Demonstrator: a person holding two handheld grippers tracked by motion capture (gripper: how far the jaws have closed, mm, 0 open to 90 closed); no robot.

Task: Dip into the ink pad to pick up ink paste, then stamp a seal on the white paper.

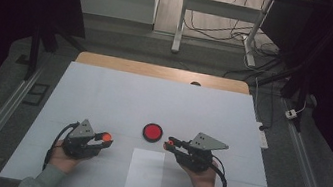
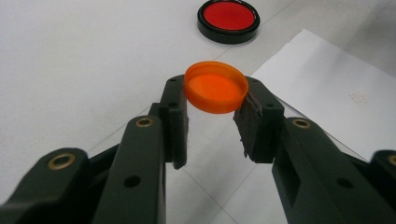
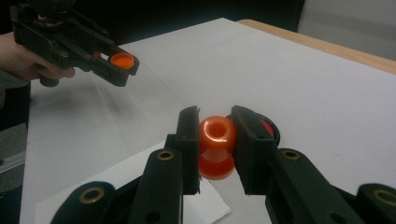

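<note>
While the left gripper (image 1: 105,138) pinches a shallow orange plastic cap (image 2: 216,87) by its rim, the right gripper (image 1: 167,143) clamps a small orange plastic stamp (image 3: 216,147), both raised above the table's (image 1: 103,93) near edge. Cap lies leftward of the stamp; between them sit a white paper sheet (image 1: 144,173) and round red ink pad (image 1: 152,132).

No readable text, labels, brands or numbers anywhere; faint speck marks on the white sheet (image 2: 327,88) are illegible.
</note>
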